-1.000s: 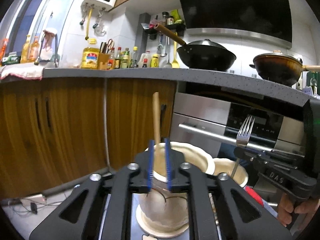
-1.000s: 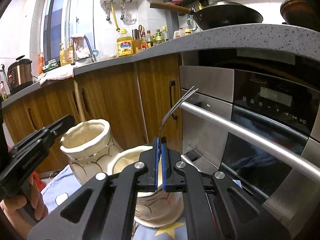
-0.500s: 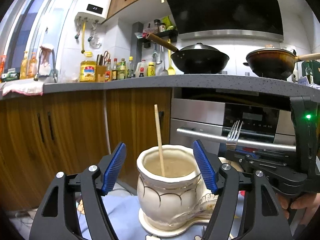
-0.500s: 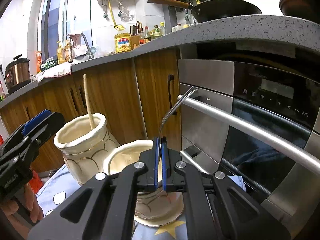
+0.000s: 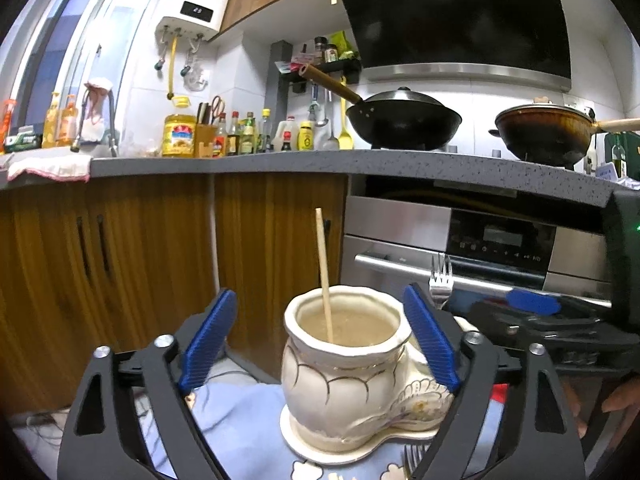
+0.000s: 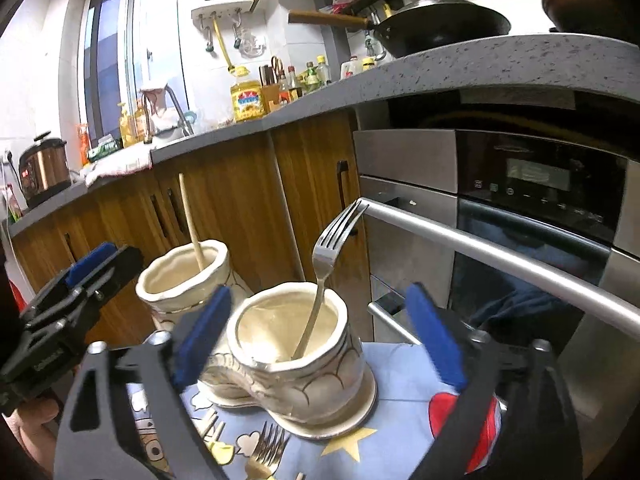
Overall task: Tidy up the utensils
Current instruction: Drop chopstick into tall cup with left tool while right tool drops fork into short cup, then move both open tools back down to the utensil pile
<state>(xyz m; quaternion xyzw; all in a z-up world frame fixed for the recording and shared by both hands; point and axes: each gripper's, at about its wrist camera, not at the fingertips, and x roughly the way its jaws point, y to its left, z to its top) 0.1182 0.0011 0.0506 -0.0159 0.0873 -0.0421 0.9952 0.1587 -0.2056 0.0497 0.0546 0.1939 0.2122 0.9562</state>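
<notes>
A: How are the grippers seen?

B: The left gripper (image 5: 320, 336) is seen with its jaws opening, wide apart on either side of the left cream pot (image 5: 344, 364); the blue pads (image 5: 208, 338) are not touching it. The right gripper (image 6: 316, 336) is likewise opening, with the right cream pot (image 6: 296, 344) framed between its jaws, untouched.

A: Where are the utensils found?

B: A wooden chopstick (image 5: 324, 276) is stood in the left pot, leaning slightly. A metal fork (image 6: 322, 272) is stood in the right pot, tines up. Another fork (image 6: 266, 454) is left lying on the printed blue cloth (image 6: 400, 396), in front of the pots.

A: Can any writing be read?

B: "23" is shown on the white water heater (image 5: 196, 12). The label of the yellow oil bottle (image 5: 179, 136) is too blurred to be read, as are the oven panel (image 6: 536, 172) symbols.
</notes>
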